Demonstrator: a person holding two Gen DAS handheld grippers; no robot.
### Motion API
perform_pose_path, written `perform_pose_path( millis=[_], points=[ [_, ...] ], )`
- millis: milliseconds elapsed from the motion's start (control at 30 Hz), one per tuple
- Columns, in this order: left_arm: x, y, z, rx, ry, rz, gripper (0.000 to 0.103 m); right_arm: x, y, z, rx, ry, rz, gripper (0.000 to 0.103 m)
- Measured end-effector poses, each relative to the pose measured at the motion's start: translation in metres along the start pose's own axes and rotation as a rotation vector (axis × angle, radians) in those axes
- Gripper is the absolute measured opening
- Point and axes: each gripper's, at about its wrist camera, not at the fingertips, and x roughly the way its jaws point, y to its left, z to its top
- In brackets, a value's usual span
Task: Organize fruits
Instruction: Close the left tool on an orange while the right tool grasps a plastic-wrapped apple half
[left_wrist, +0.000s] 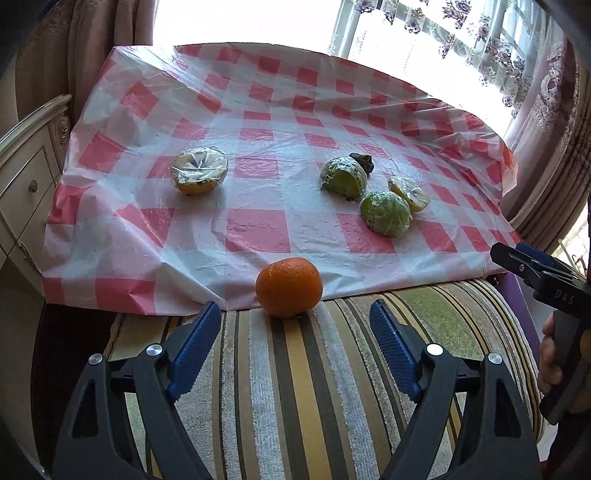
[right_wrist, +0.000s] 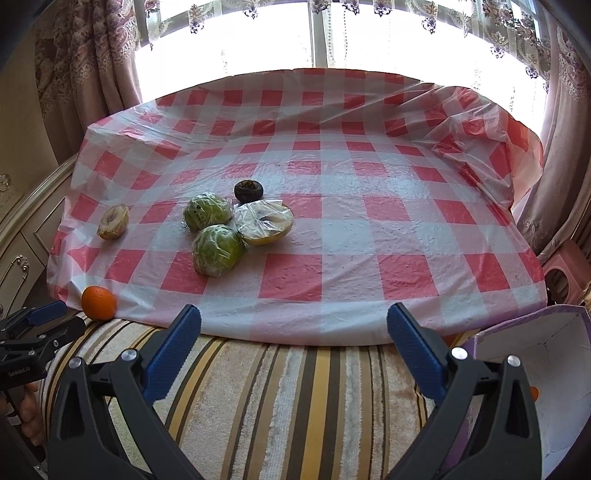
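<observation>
Fruits lie before us on a red-and-white checked plastic cloth (right_wrist: 332, 236) spread over a striped, towel-like cover (right_wrist: 280, 398) of brown, yellow and white bands. We cannot tell what surface lies beneath.

Writing: the right gripper (left_wrist: 517, 264), seen from the left camera, carries the letters "DAS". The left gripper (right_wrist: 44, 321), seen from the right camera, bears a small label we cannot read fully.

An orange (left_wrist: 289, 287) sits at the near edge of the cloth, where it meets the striped cover, just ahead of the left gripper's fingers (left_wrist: 197, 341). Those fingers stand apart and released, grasping nothing, the orange beyond their tips.

Further back, two green fruits in plastic wrap (right_wrist: 212, 236) touch each other. A wrapped cut yellow fruit (right_wrist: 264, 221) lies beside them and a small dark fruit (right_wrist: 248, 190) just behind. Another wrapped cut half (left_wrist: 199, 170) lies apart to the left.

The right gripper's fingers (right_wrist: 173, 350) are also spread wide and empty, over the striped cover.

At the right edge stands a box with purple walls (right_wrist: 535, 321) and a pale inside, where a small orange spot shows; we cannot tell what it is.

Bright windows with patterned lace curtains (right_wrist: 569, 92) fill the background. A cream cabinet with drawers (left_wrist: 29, 177) stands on the left.
</observation>
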Motion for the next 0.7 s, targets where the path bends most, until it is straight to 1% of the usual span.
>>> perform_pose_path(
  millis=[233, 300, 433, 500, 633, 667, 700],
  points=[
    [0.012, 0.003, 0.009, -0.011, 0.024, -0.010, 0.079, 0.014, -0.002, 0.012, 0.006, 0.004, 0.007, 0.101],
    [0.017, 0.004, 0.011, -0.018, 0.038, -0.014, 0.076, 0.016, -0.002, 0.014, 0.007, 0.002, 0.002, 0.101],
    [0.025, 0.007, 0.014, -0.033, 0.065, -0.009, 0.074, 0.026, -0.005, 0.022, 0.018, 0.010, 0.016, 0.101],
    [0.029, 0.009, 0.016, -0.038, 0.074, -0.015, 0.069, 0.032, -0.005, 0.026, 0.020, 0.015, 0.019, 0.101],
    [0.036, 0.009, 0.018, -0.039, 0.094, -0.024, 0.061, 0.044, -0.003, 0.033, 0.020, 0.023, 0.023, 0.101],
    [0.037, 0.008, 0.019, -0.037, 0.098, -0.027, 0.059, 0.048, -0.003, 0.035, 0.020, 0.026, 0.027, 0.101],
    [0.039, 0.007, 0.019, -0.032, 0.103, -0.029, 0.054, 0.051, -0.002, 0.037, 0.023, 0.026, 0.024, 0.101]
  ],
)
